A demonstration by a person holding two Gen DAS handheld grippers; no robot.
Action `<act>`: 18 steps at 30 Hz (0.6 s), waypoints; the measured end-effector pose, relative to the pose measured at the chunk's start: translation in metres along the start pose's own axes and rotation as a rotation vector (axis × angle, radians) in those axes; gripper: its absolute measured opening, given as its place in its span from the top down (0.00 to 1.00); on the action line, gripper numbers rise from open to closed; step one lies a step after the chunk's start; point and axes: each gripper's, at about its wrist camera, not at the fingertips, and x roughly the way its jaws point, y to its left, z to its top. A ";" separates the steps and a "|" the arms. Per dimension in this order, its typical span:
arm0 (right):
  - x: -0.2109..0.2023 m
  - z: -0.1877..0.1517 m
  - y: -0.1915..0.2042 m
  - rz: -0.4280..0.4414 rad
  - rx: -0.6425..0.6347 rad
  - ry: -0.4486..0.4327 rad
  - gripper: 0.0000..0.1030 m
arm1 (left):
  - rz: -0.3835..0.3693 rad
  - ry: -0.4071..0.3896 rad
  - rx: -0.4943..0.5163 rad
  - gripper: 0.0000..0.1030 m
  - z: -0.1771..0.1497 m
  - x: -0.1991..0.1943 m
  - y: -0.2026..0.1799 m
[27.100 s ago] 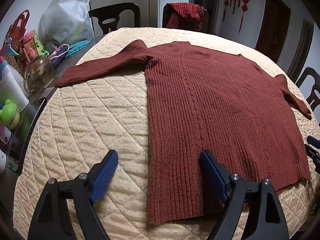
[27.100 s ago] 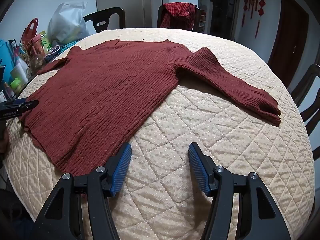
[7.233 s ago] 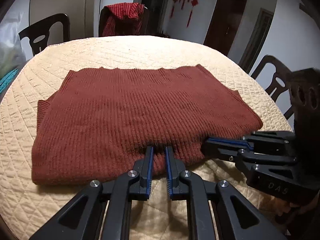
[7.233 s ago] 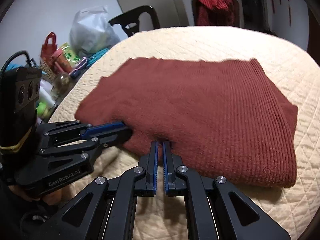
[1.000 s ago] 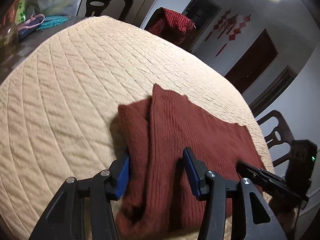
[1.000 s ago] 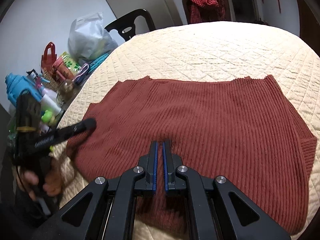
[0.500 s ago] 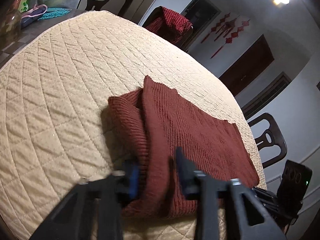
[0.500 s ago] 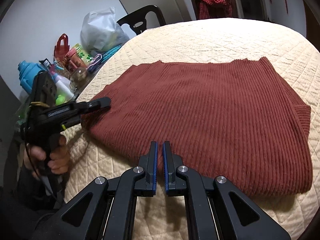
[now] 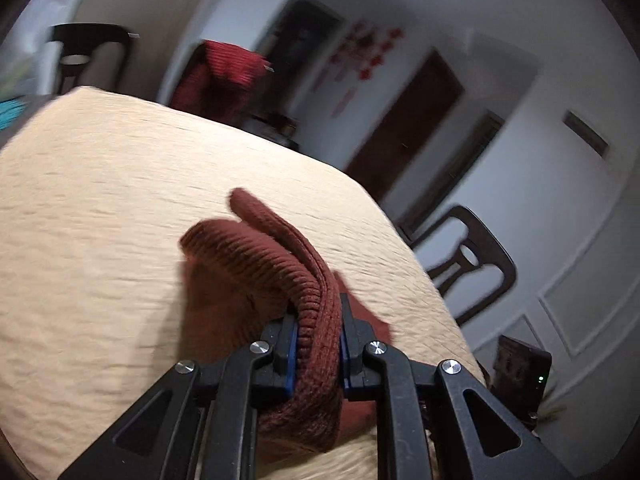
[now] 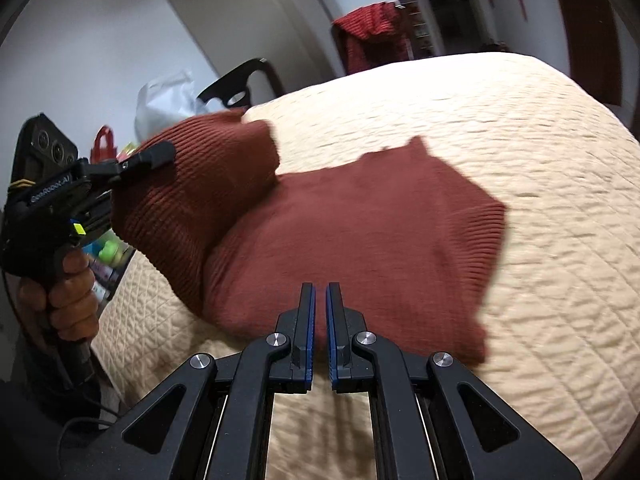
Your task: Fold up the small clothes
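Rust-red sweater (image 10: 360, 232), half folded on the quilt (image 10: 520, 160).
The left gripper (image 9: 318, 340) is closing, its pads clamped on the thick folded edge, which it holds raised off the quilt at the left while the rest lies flat. The right gripper (image 10: 318, 332) has its jaws nearly together, empty, over the near hem.

quilted cover (image 10: 520, 160) | dark chair (image 9: 472, 256) | white bag (image 10: 164, 100) | brown door (image 9: 404, 120)

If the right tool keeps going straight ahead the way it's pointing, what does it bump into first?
Most likely the red-brown sweater, lying on the quilted table cover right ahead of the shut right tool. The tips may already touch it; depth is unclear.
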 end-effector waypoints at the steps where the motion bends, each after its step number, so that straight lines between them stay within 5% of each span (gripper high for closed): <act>1: -0.003 0.000 -0.004 -0.005 0.011 -0.006 0.96 | -0.016 0.021 0.011 0.83 -0.002 0.011 -0.008; 8: -0.021 -0.007 -0.035 -0.019 0.103 -0.033 0.95 | -0.103 0.281 0.013 0.80 -0.037 0.098 -0.027; 13: -0.034 -0.002 -0.046 0.070 0.178 -0.096 0.69 | -0.186 0.193 0.049 0.61 -0.026 0.062 -0.040; 18: -0.032 0.006 -0.053 0.243 0.270 -0.112 0.66 | -0.065 0.073 0.085 0.61 -0.014 0.023 -0.021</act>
